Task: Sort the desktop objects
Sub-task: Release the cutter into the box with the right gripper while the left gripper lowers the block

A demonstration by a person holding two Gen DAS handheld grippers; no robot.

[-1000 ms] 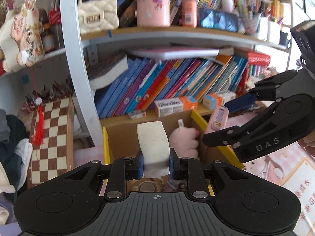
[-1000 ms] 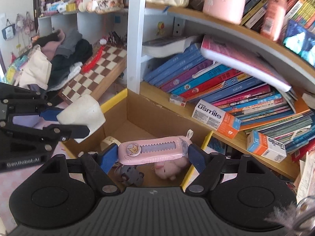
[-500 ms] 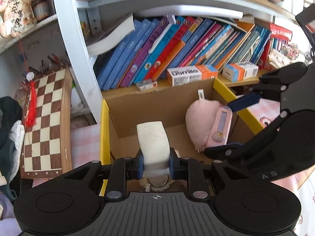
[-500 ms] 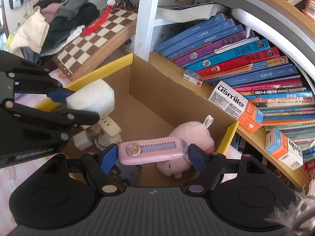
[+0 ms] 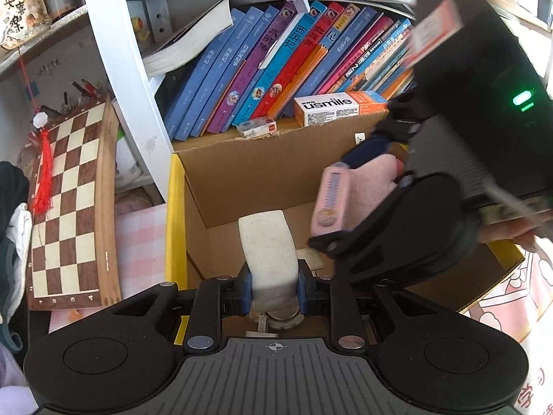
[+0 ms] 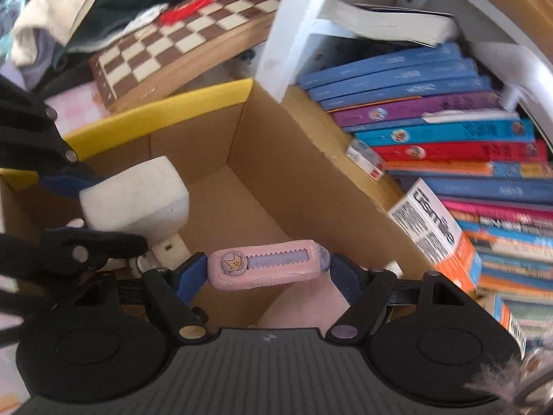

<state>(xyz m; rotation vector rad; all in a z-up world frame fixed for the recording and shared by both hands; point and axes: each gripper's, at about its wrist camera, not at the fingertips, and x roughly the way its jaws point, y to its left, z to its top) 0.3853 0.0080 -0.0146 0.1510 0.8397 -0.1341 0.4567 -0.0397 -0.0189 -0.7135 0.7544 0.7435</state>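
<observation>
My left gripper (image 5: 273, 290) is shut on a white sponge block (image 5: 268, 252) and holds it inside the open cardboard box (image 5: 242, 173) with yellow flaps. The block also shows in the right wrist view (image 6: 138, 197). My right gripper (image 6: 268, 271) is shut on a pink utility knife (image 6: 266, 269), held lengthwise between its pads, low inside the same box (image 6: 269, 173). The knife shows in the left wrist view (image 5: 328, 200), right of the block. A pink plush toy (image 6: 304, 301) lies under the knife. White plug adapters (image 6: 166, 249) lie on the box floor.
A shelf of leaning books (image 5: 276, 69) and a usmile carton (image 5: 328, 110) stand right behind the box. A chessboard (image 5: 65, 200) with a red tassel leans at the left. Clothes (image 6: 86, 10) are piled beyond it. A pink checked cloth (image 5: 141, 242) covers the table.
Both grippers have moved forward and down into the box, still holding the sponge block and the knife. The right gripper now sits close beside the left one, over the plush toy.
</observation>
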